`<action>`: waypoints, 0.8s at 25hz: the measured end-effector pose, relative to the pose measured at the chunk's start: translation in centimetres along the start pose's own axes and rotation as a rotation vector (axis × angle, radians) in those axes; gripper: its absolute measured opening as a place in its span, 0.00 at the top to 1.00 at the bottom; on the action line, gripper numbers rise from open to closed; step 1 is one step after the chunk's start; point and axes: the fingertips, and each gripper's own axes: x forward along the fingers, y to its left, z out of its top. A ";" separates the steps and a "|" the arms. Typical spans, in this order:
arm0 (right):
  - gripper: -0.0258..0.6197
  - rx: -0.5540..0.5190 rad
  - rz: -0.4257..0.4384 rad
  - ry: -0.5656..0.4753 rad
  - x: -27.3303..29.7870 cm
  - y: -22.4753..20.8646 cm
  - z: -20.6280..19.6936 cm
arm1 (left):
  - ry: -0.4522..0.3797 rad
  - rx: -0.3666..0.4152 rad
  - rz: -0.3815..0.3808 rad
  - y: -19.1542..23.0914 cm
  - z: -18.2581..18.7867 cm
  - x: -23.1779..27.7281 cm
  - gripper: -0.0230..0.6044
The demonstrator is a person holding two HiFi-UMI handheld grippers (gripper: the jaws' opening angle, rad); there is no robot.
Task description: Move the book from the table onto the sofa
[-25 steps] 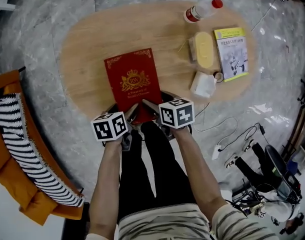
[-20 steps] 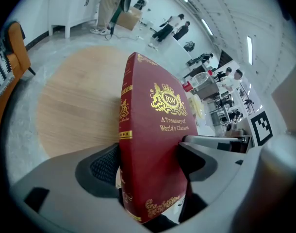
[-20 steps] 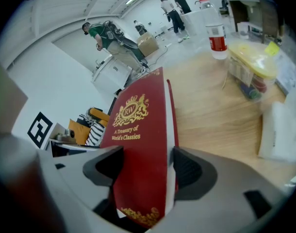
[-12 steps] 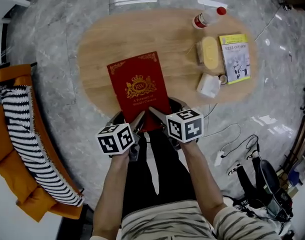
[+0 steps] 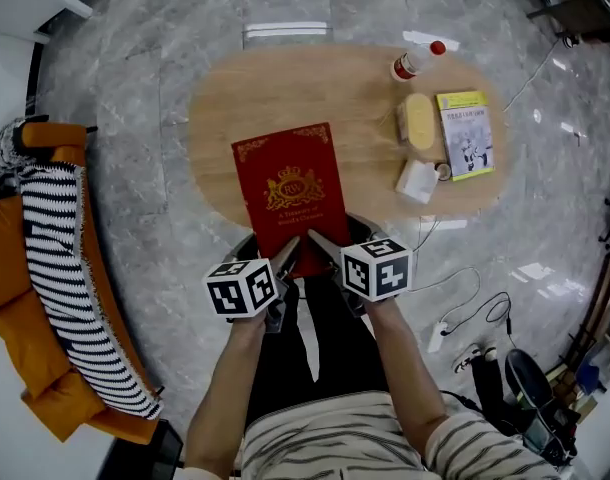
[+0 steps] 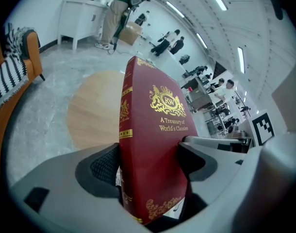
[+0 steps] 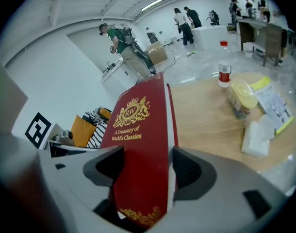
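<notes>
The left claw (image 5: 283,256) and right claw (image 5: 323,248) each clamp the near edge of the red book (image 5: 290,190), held tilted over the wooden surface (image 5: 215,138). That edge is hidden behind the claws. The sofa (image 5: 5,268), at left, is cut off by the frame.

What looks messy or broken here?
Nothing really stands out. The red book looks whole, and the left gripper and right gripper each hold its near edge in their jaws. On the table, the bottle stands upright and nothing has spilled. Some loose cables lie on the floor.
</notes>
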 end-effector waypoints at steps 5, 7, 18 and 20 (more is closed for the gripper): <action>0.45 -0.033 0.010 -0.010 -3.2 3.0 1.1 | -0.025 -0.008 0.004 -1.8 0.6 -4.0 0.37; 0.45 -0.075 0.017 -0.018 -4.5 4.3 1.9 | -0.056 -0.018 0.004 -2.6 1.0 -5.7 0.37; 0.45 -0.205 0.083 -0.011 -9.7 11.9 4.8 | -0.174 -0.003 0.065 -5.4 3.1 -15.0 0.37; 0.45 -0.219 0.091 -0.009 -10.7 13.0 5.0 | -0.203 -0.015 0.076 -5.9 3.1 -16.4 0.37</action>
